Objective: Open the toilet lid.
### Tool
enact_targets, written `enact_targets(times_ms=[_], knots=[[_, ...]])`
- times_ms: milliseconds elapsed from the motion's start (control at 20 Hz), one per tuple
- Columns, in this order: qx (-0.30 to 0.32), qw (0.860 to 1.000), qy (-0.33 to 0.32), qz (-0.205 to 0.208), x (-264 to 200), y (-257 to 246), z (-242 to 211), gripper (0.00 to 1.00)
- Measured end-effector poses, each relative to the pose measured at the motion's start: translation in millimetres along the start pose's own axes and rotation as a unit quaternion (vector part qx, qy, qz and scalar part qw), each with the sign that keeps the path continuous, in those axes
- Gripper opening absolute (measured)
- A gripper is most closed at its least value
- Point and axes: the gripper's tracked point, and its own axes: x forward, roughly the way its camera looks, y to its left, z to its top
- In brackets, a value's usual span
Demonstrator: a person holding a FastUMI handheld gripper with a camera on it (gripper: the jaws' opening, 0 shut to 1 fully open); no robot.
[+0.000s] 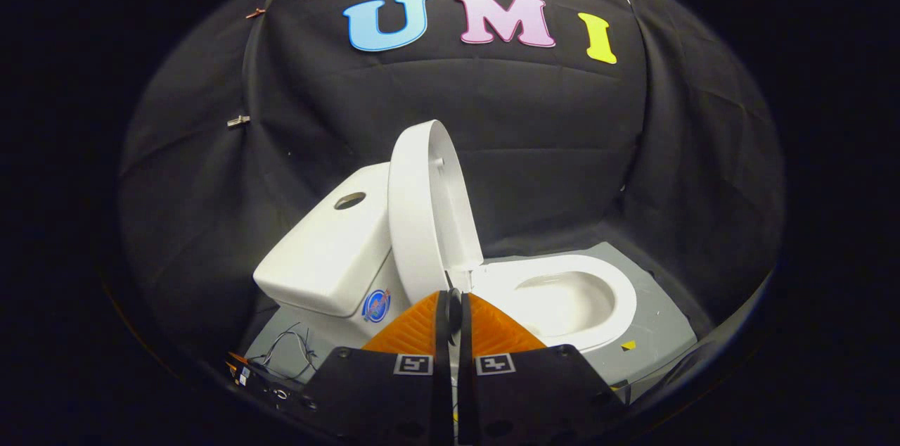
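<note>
A white toilet stands on a grey floor plate [654, 319]. Its lid [425, 210] is raised upright and leans back against the cistern [330, 249], which sits to the left with a round flush button hole on top. The seat and open bowl [562, 298] lie to the right of the lid. My gripper [453, 309] is just in front of the lid's hinge end, fingers pressed together with nothing visible between them.
Black cloth walls close in the booth behind and on both sides. Loose thin wires [292, 351] lie on the plate beside the cistern base. A small yellow mark [628, 345] sits on the plate in front of the bowl.
</note>
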Motion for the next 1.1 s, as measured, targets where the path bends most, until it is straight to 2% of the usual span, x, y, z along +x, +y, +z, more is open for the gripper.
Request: enact_targets(times_ms=[250,500,650,750,800,850,950,1100], knots=[[-0.029,1.000,0.002,0.004,3,27,-7,0.08],[-0.040,0.999,-0.004,-0.010,4,28,-7,0.08],[-0.012,1.000,-0.005,-0.003,3,24,-6,0.09],[0.006,1.000,-0.002,0.015,2,29,-5,0.13],[0.004,1.000,-0.002,0.015,2,28,-3,0.19],[-0.002,1.000,-0.009,0.016,0,25,1,0.21],[-0.020,0.999,-0.023,0.012,-4,22,11,0.34],[-0.040,0.998,-0.031,0.030,-11,32,17,0.74]])
